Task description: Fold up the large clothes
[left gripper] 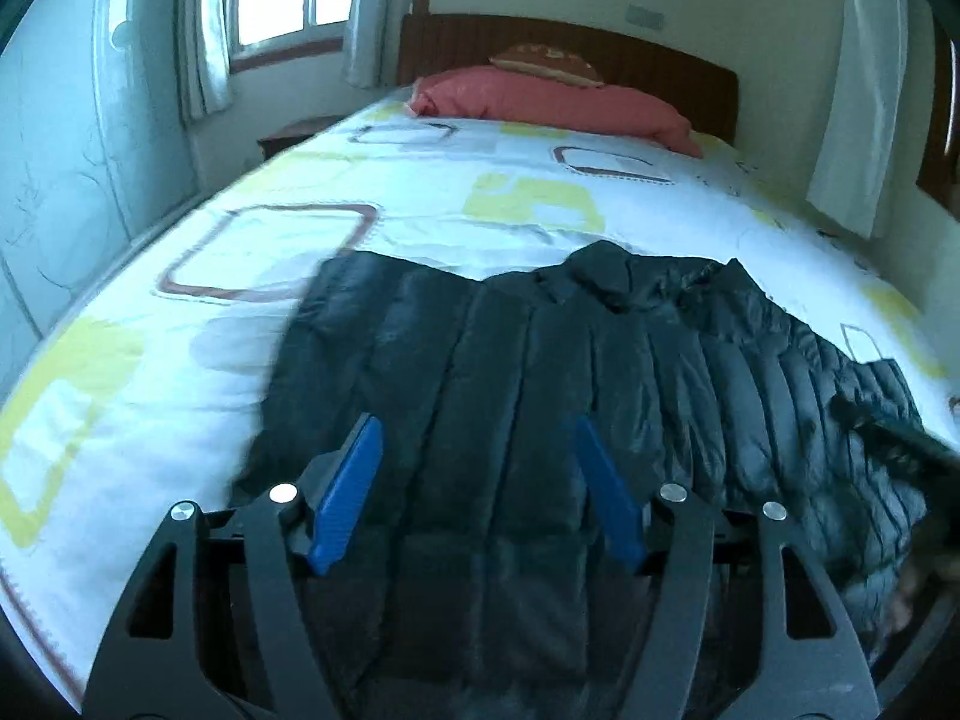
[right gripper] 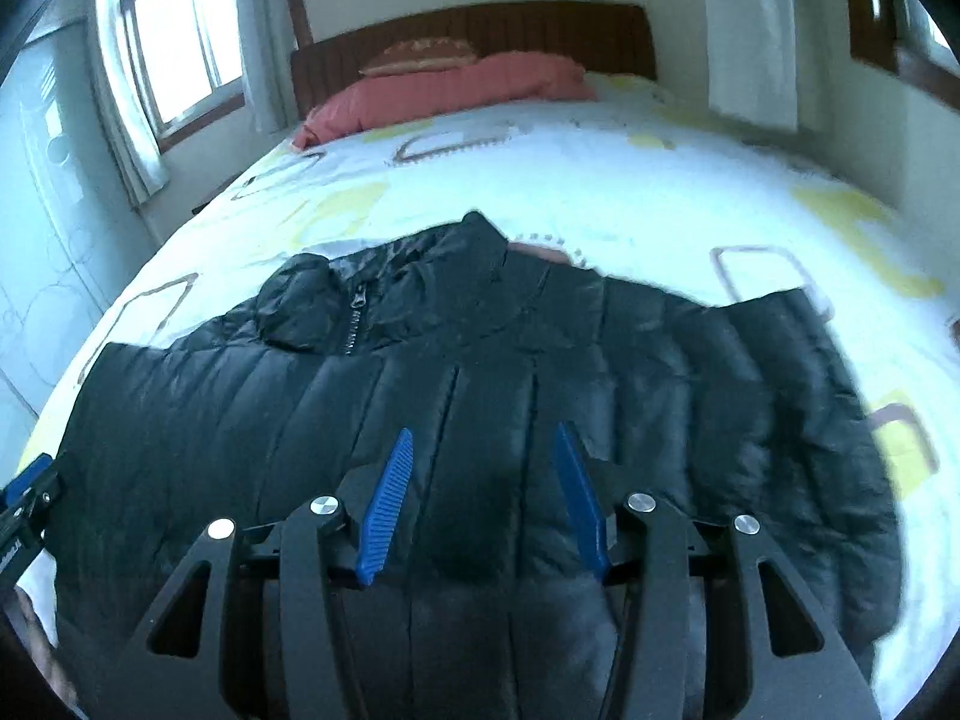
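The left gripper (left gripper: 477, 450) has its blue fingers (left gripper: 351, 492) spread wide, holding nothing. The right gripper (right gripper: 483, 456) is spread wide too. Under and ahead of both lies the puffy black jacket (right gripper: 480, 360), flat on the bed (left gripper: 420, 180), its collar (right gripper: 456, 264) and zipper (right gripper: 354, 318) farthest away. Beyond it sits a pink pillow (left gripper: 540, 99).

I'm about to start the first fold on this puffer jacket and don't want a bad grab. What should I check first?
1. Left gripper open, nothing held: ok.
2. Right gripper open, nothing held: ok.
3. Black jacket spread on the bed, collar towards the headboard: ok.
4. Zipper closed all the way down: cannot tell.
5. Both sleeves laid flat: cannot tell, edges blurred.
6. Pink pillow apart from the jacket: ok.
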A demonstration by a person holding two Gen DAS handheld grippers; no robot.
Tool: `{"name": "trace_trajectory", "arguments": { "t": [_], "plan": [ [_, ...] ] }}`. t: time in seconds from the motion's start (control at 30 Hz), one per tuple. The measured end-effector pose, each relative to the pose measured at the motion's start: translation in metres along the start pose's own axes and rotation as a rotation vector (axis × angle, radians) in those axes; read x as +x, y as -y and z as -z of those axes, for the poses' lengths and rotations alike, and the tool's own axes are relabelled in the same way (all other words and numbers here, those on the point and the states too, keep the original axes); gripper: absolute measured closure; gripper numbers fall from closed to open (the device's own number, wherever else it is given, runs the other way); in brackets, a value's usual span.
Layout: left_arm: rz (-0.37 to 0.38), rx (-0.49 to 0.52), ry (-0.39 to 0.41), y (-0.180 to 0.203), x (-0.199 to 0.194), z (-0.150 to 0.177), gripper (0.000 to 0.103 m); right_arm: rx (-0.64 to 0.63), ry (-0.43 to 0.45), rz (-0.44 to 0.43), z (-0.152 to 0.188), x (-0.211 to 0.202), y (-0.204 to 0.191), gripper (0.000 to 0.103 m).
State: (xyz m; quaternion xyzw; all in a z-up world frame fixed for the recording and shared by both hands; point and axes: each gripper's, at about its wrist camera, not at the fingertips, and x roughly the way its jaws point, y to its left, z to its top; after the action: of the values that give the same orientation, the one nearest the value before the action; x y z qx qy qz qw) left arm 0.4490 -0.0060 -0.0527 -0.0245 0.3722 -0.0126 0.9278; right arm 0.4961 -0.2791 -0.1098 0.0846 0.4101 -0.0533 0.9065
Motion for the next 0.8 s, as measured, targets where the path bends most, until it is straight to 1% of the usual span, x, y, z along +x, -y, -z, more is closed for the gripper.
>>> {"name": "trace_trajectory", "arguments": {
  "t": [0.03, 0.07, 0.13, 0.17, 0.23, 0.3, 0.33, 0.37, 0.43, 0.47, 0.6, 0.7, 0.77, 0.8],
  "plan": [
    [-0.011, 0.019, -0.063, 0.001, 0.020, 0.002, 0.037, -0.011, -0.027, 0.007, 0.003, 0.013, -0.001, 0.052],
    [-0.011, 0.041, -0.131, 0.004, 0.039, 0.005, 0.038, -0.022, -0.027, 0.014, 0.003, 0.014, -0.003, 0.052],
    [-0.008, 0.045, -0.120, 0.004, 0.039, 0.002, 0.039, -0.026, -0.027, 0.031, -0.003, 0.004, -0.008, 0.052],
    [-0.003, 0.045, -0.116, 0.005, 0.035, -0.002, 0.039, -0.022, -0.008, 0.020, -0.006, -0.001, -0.010, 0.052],
    [0.018, 0.020, -0.058, 0.003, 0.023, -0.015, 0.039, -0.033, 0.044, 0.015, -0.012, -0.011, -0.016, 0.052],
    [-0.011, 0.006, -0.007, 0.001, 0.020, -0.025, 0.038, -0.049, 0.063, -0.015, -0.017, -0.008, -0.026, 0.052],
    [-0.024, 0.002, -0.004, 0.001, 0.024, -0.027, 0.038, -0.057, 0.049, -0.028, -0.017, -0.002, -0.030, 0.052],
    [-0.029, -0.002, -0.015, 0.000, 0.030, -0.028, 0.038, -0.064, 0.033, -0.028, -0.018, 0.005, -0.033, 0.052],
    [-0.034, -0.005, -0.086, -0.004, 0.056, -0.025, 0.037, -0.088, 0.001, -0.002, -0.010, 0.027, -0.039, 0.051],
    [-0.032, 0.004, -0.115, -0.005, 0.068, -0.023, 0.037, -0.089, 0.006, 0.002, -0.007, 0.031, -0.040, 0.051],
    [-0.046, 0.023, -0.088, -0.001, 0.074, -0.012, 0.036, -0.114, 0.029, 0.026, -0.003, 0.035, -0.043, 0.051],
    [-0.038, 0.016, -0.086, -0.002, 0.069, -0.011, 0.037, -0.078, 0.033, -0.014, -0.006, 0.023, -0.035, 0.050],
    [-0.037, 0.014, -0.090, -0.010, 0.058, -0.010, 0.036, -0.042, 0.034, -0.043, -0.006, 0.007, -0.025, 0.050],
    [-0.034, 0.014, -0.090, -0.013, 0.049, -0.008, 0.034, -0.027, 0.040, -0.054, -0.004, -0.002, -0.018, 0.048]
  ]
}}
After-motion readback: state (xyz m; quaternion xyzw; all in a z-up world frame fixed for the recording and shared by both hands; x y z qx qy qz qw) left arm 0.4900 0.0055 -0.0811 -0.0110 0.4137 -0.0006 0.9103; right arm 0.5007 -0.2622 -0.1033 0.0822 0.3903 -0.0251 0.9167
